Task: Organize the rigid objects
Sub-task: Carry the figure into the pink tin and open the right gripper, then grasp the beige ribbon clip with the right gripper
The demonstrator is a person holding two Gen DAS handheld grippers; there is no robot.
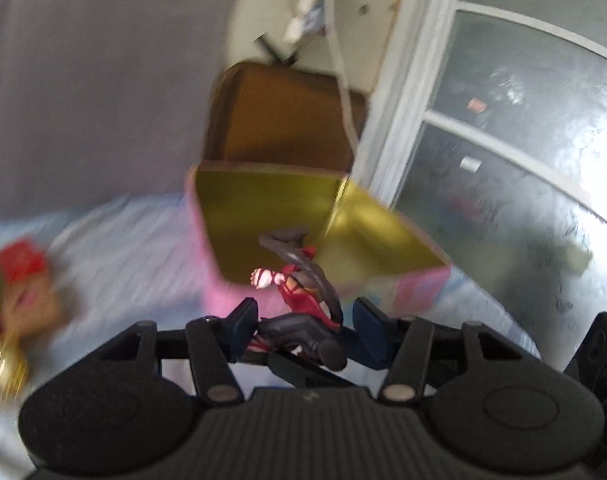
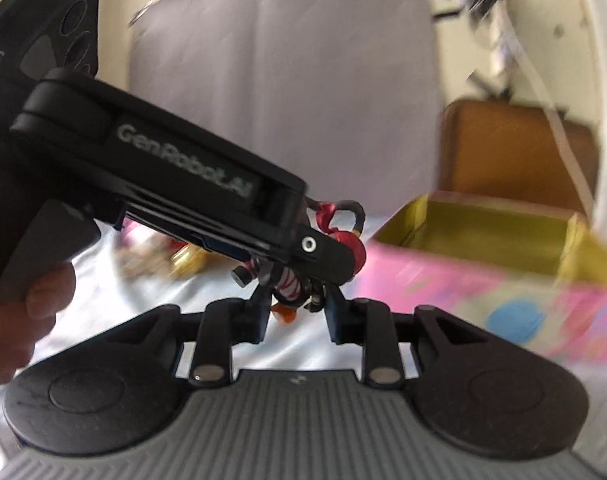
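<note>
Broadly, a pale sheet [image 1: 135, 232] covered the work surface, and on it stood a pink box [image 2: 443, 292] with a gold-lined, open interior, its hinged lid [image 1: 279, 120] thrown back towards the wall. Well to the left lay a blurred cluster of other toys [image 1: 11, 300]. Both devices were raised near the box. The left gripper [image 1: 303, 320] had its jaws closed on a red-and-black figurine [image 1: 299, 308], held above the sheet just short of the box's near wall. In the right wrist view the left gripper [image 2: 323, 252] crossed in front, and the right gripper [image 2: 295, 308] sat just under it with small figurine parts between its jaws; blur left it unclear whether those pads actually pressed on them. A hand [image 2: 23, 312] showed at the left edge. The step looked like the carry to the box. Next, the figurine would need lifting over the rim before release.
</note>
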